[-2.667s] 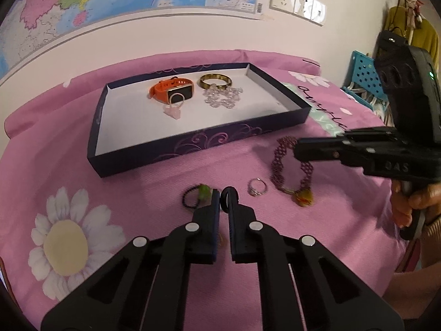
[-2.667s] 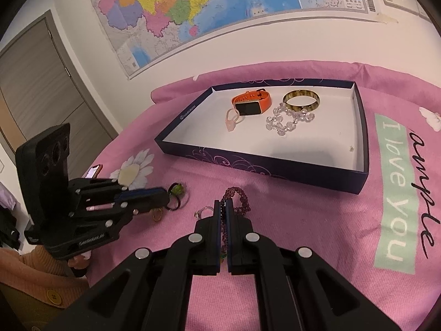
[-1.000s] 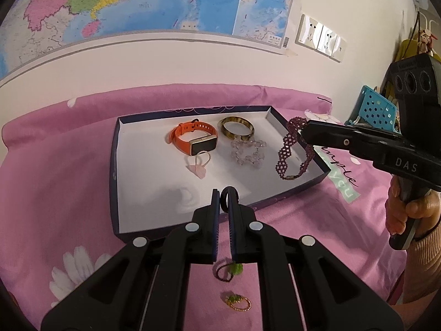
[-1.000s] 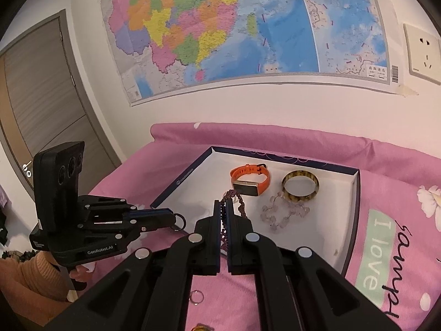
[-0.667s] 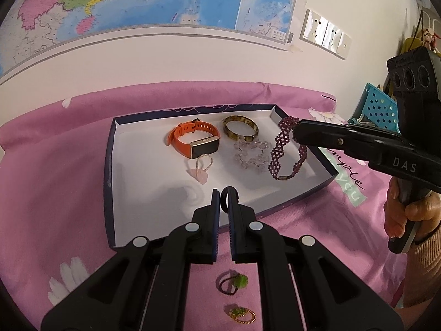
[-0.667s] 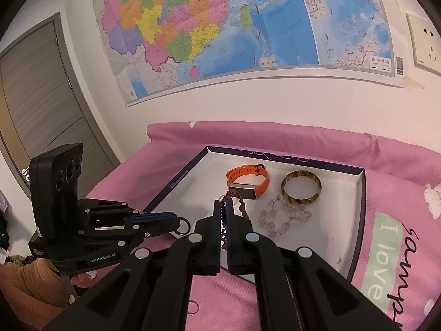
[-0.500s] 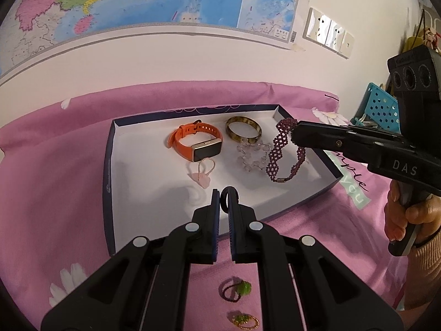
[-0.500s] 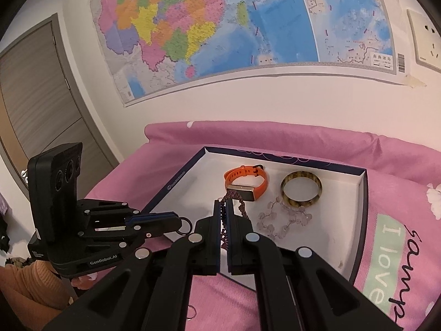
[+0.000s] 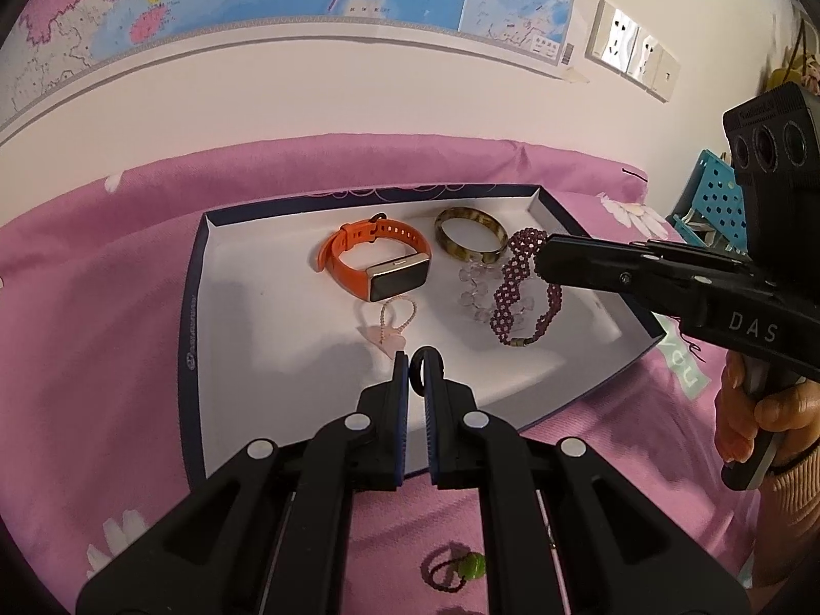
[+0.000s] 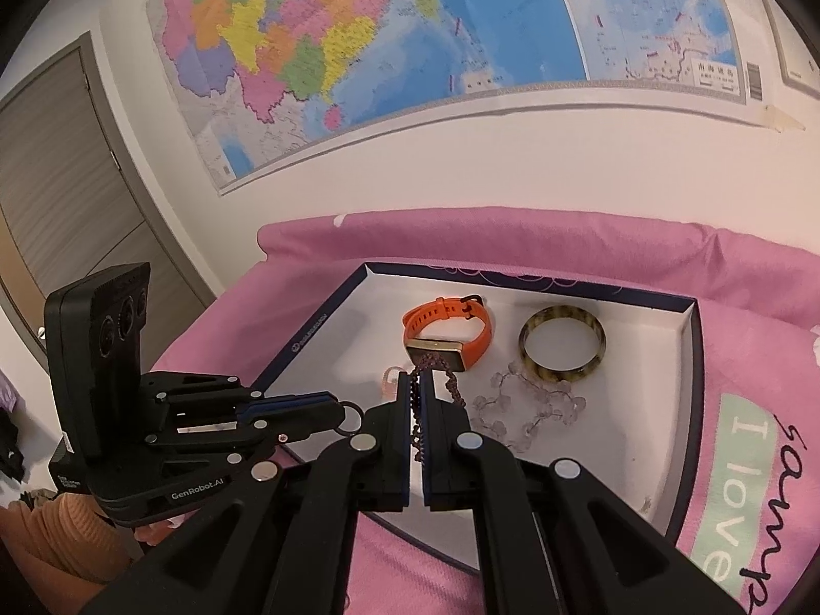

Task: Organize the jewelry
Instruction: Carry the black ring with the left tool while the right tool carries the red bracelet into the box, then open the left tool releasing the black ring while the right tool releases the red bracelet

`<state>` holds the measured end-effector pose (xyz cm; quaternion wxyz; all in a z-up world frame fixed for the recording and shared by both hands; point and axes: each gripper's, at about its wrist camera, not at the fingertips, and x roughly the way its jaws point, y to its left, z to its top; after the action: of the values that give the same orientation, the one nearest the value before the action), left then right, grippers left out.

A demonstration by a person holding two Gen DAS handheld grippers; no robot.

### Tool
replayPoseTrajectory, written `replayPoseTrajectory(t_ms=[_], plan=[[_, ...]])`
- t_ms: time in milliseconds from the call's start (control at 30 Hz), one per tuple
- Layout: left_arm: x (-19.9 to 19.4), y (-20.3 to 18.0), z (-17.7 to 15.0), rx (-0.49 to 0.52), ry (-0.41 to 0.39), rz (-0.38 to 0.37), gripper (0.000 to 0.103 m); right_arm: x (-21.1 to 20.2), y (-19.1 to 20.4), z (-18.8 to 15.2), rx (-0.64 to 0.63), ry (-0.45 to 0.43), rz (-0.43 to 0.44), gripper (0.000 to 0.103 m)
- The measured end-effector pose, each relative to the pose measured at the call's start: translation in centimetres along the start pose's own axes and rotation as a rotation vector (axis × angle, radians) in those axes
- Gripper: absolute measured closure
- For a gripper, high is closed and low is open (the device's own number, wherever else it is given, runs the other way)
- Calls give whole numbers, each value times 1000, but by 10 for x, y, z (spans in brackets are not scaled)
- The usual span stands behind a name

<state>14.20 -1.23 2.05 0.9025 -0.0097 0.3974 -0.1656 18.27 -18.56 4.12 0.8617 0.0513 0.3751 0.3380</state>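
Observation:
A navy tray (image 9: 195,307) with a white floor lies on the pink cloth. In it are an orange watch (image 9: 379,266), a mottled bangle (image 9: 469,238), a clear bead bracelet (image 9: 474,292) and a pink pendant (image 9: 389,333). My left gripper (image 9: 415,364) is shut on a small ring (image 9: 429,365) above the tray's near part. The right wrist view shows that ring (image 10: 351,417) at the left gripper's tip. My right gripper (image 10: 420,384) is shut on a purple beaded bracelet (image 9: 517,297), which hangs over the tray's right side, close to the clear beads.
A dark loop with a green bead (image 9: 456,571) lies on the cloth in front of the tray. A blue perforated basket (image 9: 712,205) stands past the cloth's right edge. A person's hand (image 9: 758,410) holds the right gripper. The wall with a map rises behind the tray.
Both grippers have come forward and a little lower over the tray. The purple bracelet now hangs closer to the tray floor, by the clear beads. Both grips are unchanged.

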Motion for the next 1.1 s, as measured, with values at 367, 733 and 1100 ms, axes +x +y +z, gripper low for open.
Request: replayPoseTrajectory(t_ms=[367,733,1100], plan=[[14,1,3,-1,32,13,97,13,-10,-2,25,22,-7,101],[29,5,2,-18,61,20,97,18,-25,-7,48,41,-43,101],[32,10,-1,-31,72,43,86,16,-34,-13,65,55,-84,97]])
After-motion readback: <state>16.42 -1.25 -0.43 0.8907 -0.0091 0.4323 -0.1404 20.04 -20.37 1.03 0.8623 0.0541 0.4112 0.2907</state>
